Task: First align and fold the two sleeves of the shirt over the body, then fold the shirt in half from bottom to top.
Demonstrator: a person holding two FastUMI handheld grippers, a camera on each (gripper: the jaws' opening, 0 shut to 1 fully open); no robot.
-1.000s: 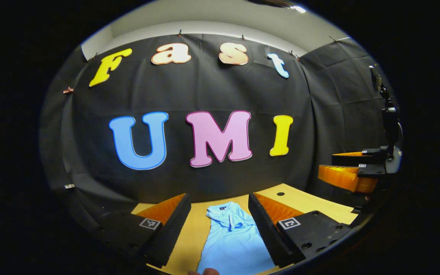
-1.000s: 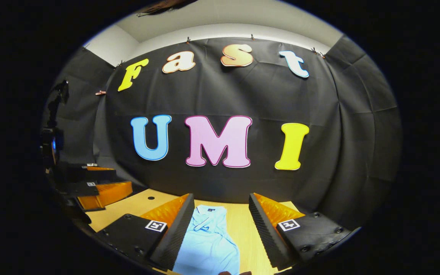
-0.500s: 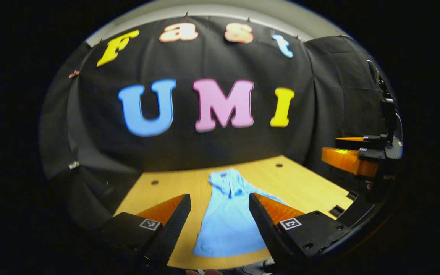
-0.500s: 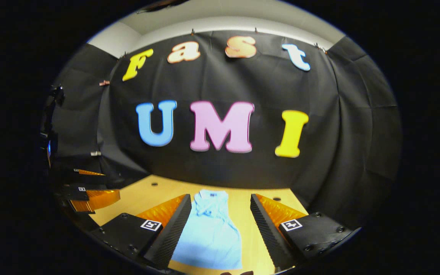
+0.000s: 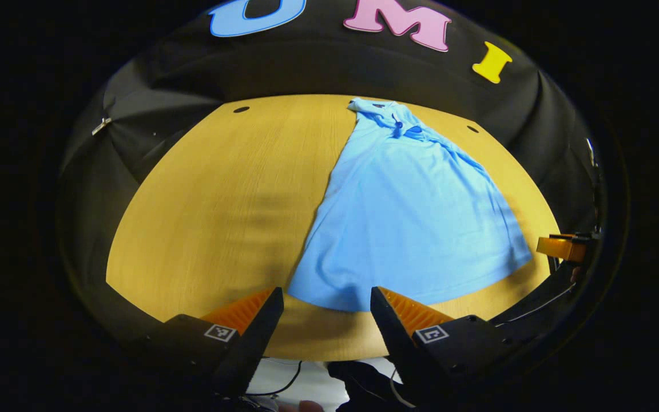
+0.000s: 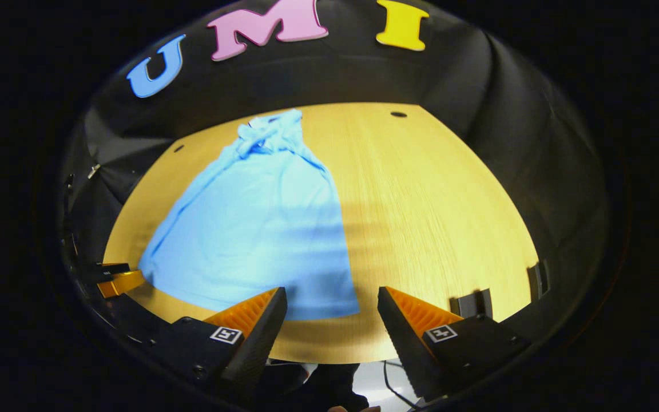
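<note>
The left hand-held gripper (image 5: 322, 297) points downward, fingers spread wide apart. The right hand-held gripper (image 6: 332, 298) matches it, gripping nothing.

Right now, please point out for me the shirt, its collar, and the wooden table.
shirt (image 5: 409, 223), left gripper view, middle of the body fabric.
collar (image 5: 372, 106), left gripper view, far end of the shirt.
wooden table (image 6: 438, 212), right gripper view, bare top beside the shirt.

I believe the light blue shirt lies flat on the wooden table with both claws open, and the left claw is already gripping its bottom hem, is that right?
Not quite: the left claw grips nothing. In the left gripper view it is open just short of the shirt, nothing between its fingers. The rest holds: the shirt lies flat on the wooden table, and the right claw is open too.
</note>
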